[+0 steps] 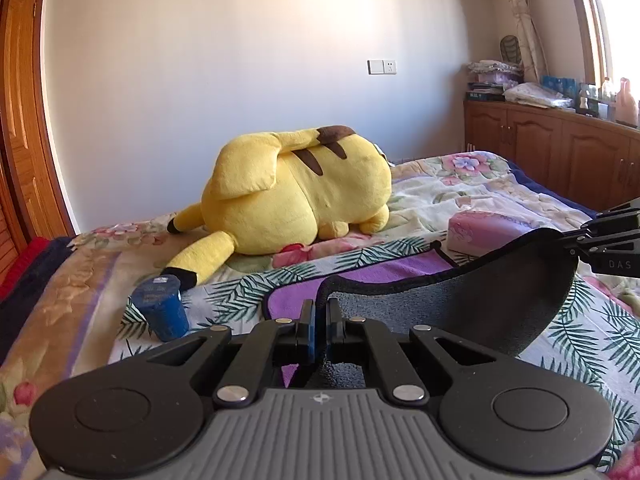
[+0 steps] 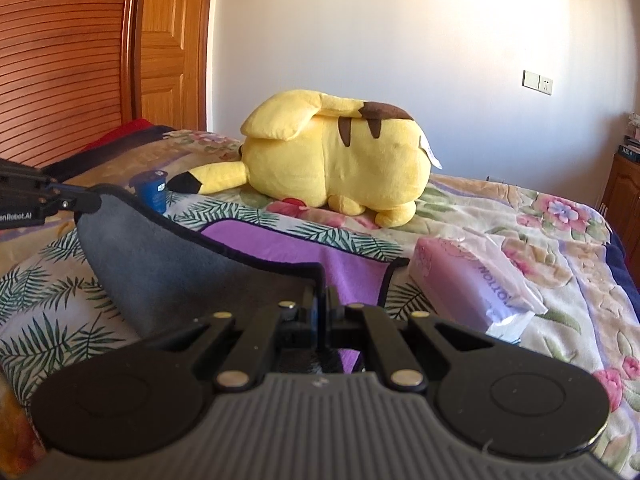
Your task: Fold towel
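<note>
- A grey towel with a dark edge trim is held up off a purple cloth on a bed, stretched between two hand-held grippers — its purple side lies flat below.
- The left gripper has its fingers pressed together on one towel corner, seen close in the left wrist view.
- The right gripper is likewise clamped on the opposite corner of the towel.
- Beyond the towel, a large yellow plush toy lies on the floral bedspread.
- A blue cup stands on the bedspread just left of the towel, near the plush toy's black-tipped ear.
- A pink tissue pack lies right of the towel.
</note>
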The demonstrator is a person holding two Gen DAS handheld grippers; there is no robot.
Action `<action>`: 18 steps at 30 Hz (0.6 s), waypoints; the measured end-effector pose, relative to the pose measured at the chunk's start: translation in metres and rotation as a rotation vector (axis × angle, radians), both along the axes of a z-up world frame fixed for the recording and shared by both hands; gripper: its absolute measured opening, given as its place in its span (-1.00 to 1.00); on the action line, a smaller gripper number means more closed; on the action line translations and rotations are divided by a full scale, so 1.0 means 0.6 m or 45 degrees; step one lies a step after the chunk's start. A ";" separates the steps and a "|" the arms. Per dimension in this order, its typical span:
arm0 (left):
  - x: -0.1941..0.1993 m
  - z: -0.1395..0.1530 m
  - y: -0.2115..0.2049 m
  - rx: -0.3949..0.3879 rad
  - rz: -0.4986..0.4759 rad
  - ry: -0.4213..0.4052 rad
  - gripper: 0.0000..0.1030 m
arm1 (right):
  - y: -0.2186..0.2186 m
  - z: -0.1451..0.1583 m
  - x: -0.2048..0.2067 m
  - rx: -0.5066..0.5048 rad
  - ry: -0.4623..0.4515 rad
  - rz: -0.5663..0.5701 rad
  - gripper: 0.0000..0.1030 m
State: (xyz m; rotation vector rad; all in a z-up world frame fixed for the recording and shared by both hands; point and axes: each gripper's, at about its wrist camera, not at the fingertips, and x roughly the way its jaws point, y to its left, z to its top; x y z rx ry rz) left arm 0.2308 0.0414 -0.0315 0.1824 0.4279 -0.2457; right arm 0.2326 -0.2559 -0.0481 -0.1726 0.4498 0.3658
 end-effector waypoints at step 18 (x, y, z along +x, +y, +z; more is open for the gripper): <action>0.082 0.015 0.001 0.044 0.004 -0.035 -1.00 | 0.005 0.013 0.063 -0.070 -0.062 0.014 -0.92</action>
